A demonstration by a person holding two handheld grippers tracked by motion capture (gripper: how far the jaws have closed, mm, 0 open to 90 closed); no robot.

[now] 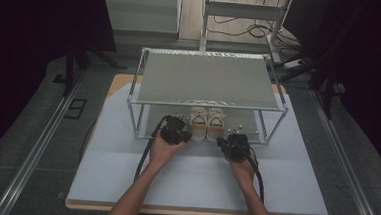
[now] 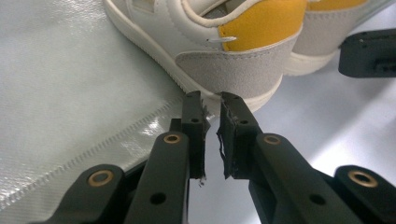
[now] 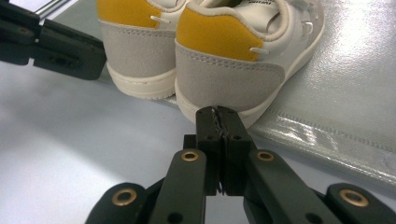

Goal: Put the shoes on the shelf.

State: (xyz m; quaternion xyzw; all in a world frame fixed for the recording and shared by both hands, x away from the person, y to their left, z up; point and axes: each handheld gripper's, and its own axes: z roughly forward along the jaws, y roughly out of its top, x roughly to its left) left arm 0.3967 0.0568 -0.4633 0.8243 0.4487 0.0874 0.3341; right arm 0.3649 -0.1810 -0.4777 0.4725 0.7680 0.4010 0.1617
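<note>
Shoes [image 1: 207,122] sit on a pale mat [image 1: 199,183] under a metal rack [image 1: 210,81]; both hand-held grippers pressed together.

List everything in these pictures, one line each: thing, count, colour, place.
shoes: two, off-white with grey heel patches and yellow collars, side by side on the rack's lower shelf, heels toward the person.
rack: one, silver metal frame with two grey shelves, on the far half of the board.
board: one, pale blue-grey, covering the table.
cables: several, black, on the floor behind the rack.
left tool: one, black, jaws nearly together, tips at the left shoe's heel.
right tool: one, black, jaws shut, tips at the right shoe's heel.
forearms: two, bare, entering from the bottom edge.
</note>
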